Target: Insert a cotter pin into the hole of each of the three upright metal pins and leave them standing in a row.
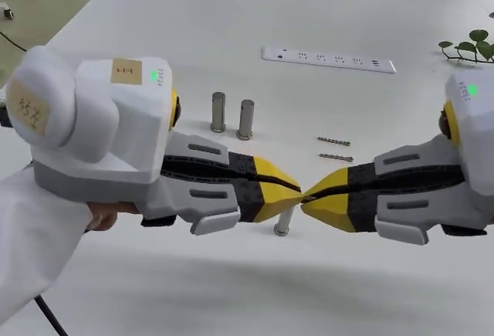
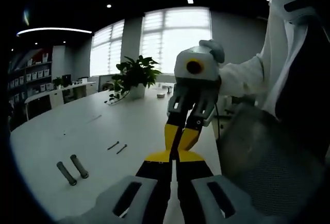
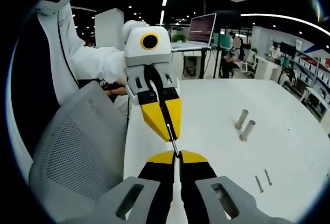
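Note:
My left gripper (image 1: 296, 188) and right gripper (image 1: 306, 195) meet tip to tip above the table, both shut. In the right gripper view a thin cotter pin (image 3: 172, 139) spans from the left gripper's tips (image 3: 167, 125) to my right gripper's own tips (image 3: 178, 155), an end in each. Just below the tips is a metal pin (image 1: 282, 224), its top hidden behind the left jaw; I cannot tell whether it stands free. Two more metal pins (image 1: 218, 112) (image 1: 246, 119) stand upright side by side farther back. Two loose cotter pins (image 1: 333, 141) (image 1: 336, 157) lie on the table.
A white power strip (image 1: 328, 59) lies at the back of the white table (image 1: 154, 27), with a green plant (image 1: 467, 46) at the far right. A grey mesh chair (image 3: 77, 147) and the person's white sleeve (image 1: 38, 235) are at the near side.

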Action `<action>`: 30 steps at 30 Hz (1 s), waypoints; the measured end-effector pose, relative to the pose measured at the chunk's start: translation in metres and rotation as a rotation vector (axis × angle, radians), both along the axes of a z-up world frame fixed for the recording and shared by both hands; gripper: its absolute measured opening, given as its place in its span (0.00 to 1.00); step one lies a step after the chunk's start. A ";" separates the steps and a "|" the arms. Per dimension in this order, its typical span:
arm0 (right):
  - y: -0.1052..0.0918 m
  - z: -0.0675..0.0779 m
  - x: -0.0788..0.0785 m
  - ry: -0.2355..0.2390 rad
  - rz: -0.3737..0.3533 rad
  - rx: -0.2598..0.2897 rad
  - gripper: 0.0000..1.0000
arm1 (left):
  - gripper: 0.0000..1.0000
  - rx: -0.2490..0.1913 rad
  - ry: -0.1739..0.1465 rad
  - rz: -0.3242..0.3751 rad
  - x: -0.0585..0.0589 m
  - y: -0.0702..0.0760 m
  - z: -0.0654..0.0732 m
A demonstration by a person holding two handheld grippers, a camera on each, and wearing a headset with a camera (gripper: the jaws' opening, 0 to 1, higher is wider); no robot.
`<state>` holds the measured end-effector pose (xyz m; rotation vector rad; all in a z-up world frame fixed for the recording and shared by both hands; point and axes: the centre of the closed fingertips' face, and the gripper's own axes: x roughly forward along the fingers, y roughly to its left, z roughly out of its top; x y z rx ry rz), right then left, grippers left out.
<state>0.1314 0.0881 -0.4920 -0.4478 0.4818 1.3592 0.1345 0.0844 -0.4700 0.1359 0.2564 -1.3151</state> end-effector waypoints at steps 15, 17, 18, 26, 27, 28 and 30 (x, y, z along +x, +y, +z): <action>-0.005 -0.009 -0.004 0.002 0.051 -0.054 0.00 | 0.00 0.091 -0.015 -0.018 -0.002 -0.003 -0.019; -0.006 -0.010 -0.003 0.003 0.048 -0.058 0.00 | 0.01 0.092 -0.018 -0.009 0.001 -0.004 -0.020; -0.007 -0.011 -0.001 0.006 0.043 -0.061 0.00 | 0.02 0.093 -0.022 -0.001 0.003 -0.004 -0.020; -0.029 -0.033 0.017 0.022 -0.037 -0.132 0.00 | 0.17 0.166 -0.039 0.034 0.022 -0.003 -0.037; -0.034 -0.039 0.022 0.025 -0.058 -0.151 0.00 | 0.18 0.184 -0.040 0.036 0.025 -0.002 -0.042; -0.037 -0.043 0.022 0.031 -0.061 -0.166 0.00 | 0.18 0.197 -0.042 0.041 0.027 -0.002 -0.044; -0.042 -0.051 0.026 0.034 -0.077 -0.195 0.00 | 0.19 0.218 -0.044 0.051 0.034 -0.001 -0.050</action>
